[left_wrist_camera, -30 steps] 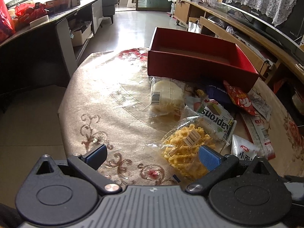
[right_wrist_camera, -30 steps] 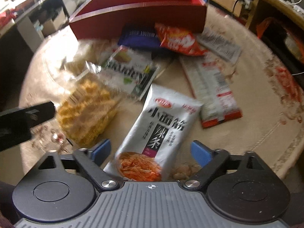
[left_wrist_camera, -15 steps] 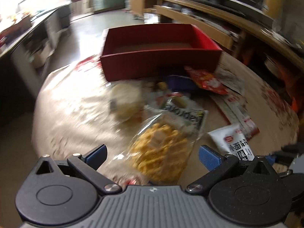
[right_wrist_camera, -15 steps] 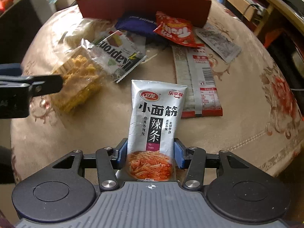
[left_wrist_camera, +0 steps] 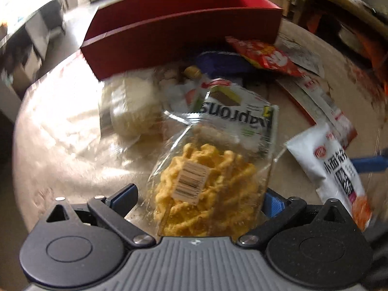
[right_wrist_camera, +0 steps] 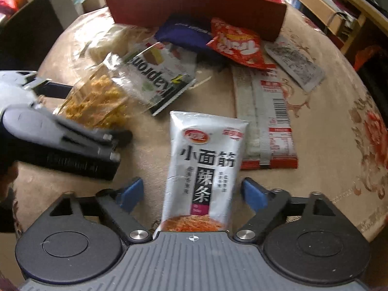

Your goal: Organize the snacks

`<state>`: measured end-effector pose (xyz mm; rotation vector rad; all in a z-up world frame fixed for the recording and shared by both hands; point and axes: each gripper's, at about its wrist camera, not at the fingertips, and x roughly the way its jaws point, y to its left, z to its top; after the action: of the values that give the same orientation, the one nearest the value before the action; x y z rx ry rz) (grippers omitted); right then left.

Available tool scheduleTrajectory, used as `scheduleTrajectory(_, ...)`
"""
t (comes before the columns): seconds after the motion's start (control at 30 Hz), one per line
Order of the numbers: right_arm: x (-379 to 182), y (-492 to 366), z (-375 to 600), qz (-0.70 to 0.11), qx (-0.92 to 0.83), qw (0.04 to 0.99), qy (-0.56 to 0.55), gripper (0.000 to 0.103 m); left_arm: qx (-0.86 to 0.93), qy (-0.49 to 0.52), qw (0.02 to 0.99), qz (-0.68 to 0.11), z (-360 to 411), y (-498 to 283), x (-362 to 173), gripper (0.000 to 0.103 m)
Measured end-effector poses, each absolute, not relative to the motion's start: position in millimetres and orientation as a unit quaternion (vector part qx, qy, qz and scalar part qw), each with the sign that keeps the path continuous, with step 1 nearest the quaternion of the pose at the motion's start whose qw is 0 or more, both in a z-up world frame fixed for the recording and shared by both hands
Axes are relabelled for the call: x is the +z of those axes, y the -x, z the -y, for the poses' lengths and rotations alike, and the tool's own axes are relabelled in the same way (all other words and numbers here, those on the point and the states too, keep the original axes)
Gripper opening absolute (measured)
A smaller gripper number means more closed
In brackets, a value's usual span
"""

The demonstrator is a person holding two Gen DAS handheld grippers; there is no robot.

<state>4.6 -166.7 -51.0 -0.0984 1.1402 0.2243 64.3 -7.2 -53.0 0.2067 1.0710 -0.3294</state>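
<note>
A clear bag of yellow twisted snacks lies on the beige cloth between the spread fingers of my left gripper; its pads do not press on the bag. In the right wrist view a white spicy-strip packet lies lengthwise between the fingers of my right gripper. Those jaws are opening and stand clear of the packet's sides. The same packet shows at the right of the left wrist view, beside a blue right finger. A red box stands open at the back of the table.
Between the bags and the box lie a Kaprons packet, a red chip bag, a dark blue pouch, a long red-and-white packet and a grey sachet. A pale cake in clear wrap lies left.
My right gripper closed on the white packet half a second ago and has spread wide again. My left gripper came down and forward, so the yellow snack bag now sits between its fingers.
</note>
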Motion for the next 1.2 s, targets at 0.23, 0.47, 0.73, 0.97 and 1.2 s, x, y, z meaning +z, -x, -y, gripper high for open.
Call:
scheduleTrajectory(0.23,-49,-3,168,-0.539,0.094,0.834,0.069,0.084,-0.169,-0.118,0.827,-0.523,13,-78,-52,0.103)
scheduleTrajectory(0.47,-41,0,169,-0.526,0.103,0.841,0.08,0.054,-0.158,-0.105,0.833,-0.52,18,-70,-48,0.085)
scheduleTrajectory(0.73,-36,5,168,-0.522,0.102,0.843,0.078,0.049,-0.119,-0.06,0.836,-0.532,2,-54,-41,0.072)
scheduleTrajectory(0.97,-25,12,164,-0.505,0.107,0.854,0.072,0.048,-0.105,-0.036,0.849,-0.517,-7,-37,-29,0.072)
scheduleTrajectory(1.2,-12,13,161,-0.483,0.107,0.867,0.064,0.048,-0.094,-0.024,0.864,-0.494,-9,-31,-15,0.072)
